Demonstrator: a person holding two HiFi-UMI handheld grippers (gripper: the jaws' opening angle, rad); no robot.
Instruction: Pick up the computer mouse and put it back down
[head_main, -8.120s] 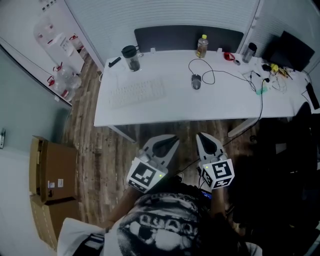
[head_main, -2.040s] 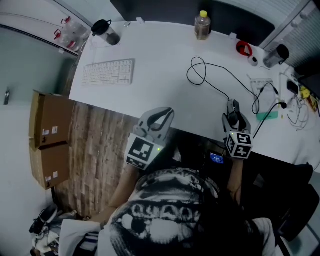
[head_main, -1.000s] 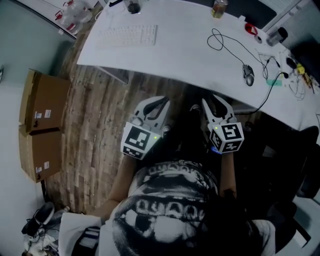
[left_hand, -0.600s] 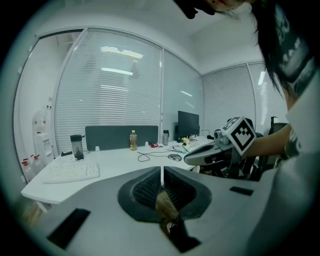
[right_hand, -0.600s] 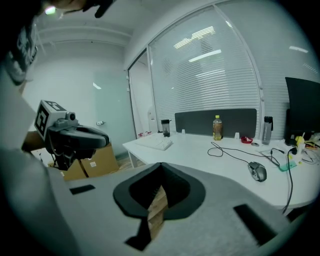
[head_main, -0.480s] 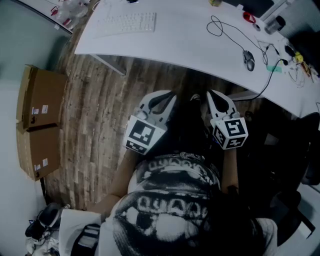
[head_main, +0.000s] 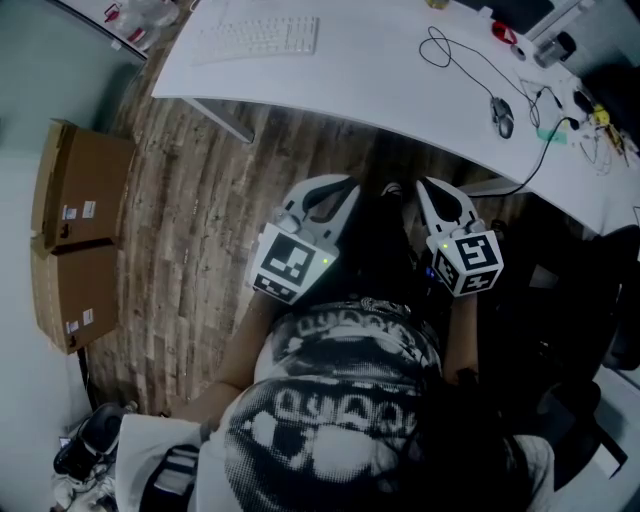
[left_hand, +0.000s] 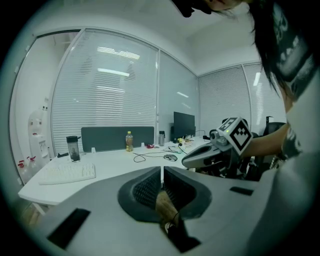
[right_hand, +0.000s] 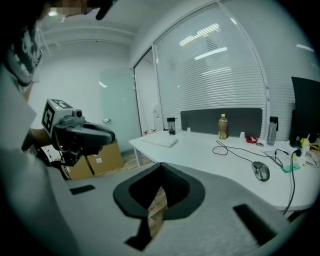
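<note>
The dark computer mouse lies on the white desk at the right, its black cable looping away behind it. It also shows in the left gripper view as the mouse and in the right gripper view as the mouse, far off. Both grippers hang over the wooden floor in front of the desk, close to the person's body and well short of the mouse. My left gripper is shut with nothing in it; the seam of the left gripper shows no gap. My right gripper is shut and empty too.
A white keyboard lies at the desk's left end. A bottle, a dark tumbler and a monitor stand along the back. Cardboard boxes stand on the floor at the left. Loose cables and small items crowd the desk's right end.
The right gripper's jaws, spread a second ago, have closed on nothing. Both grippers have drawn a little further back from the desk. The mouse has stayed on the desk.
</note>
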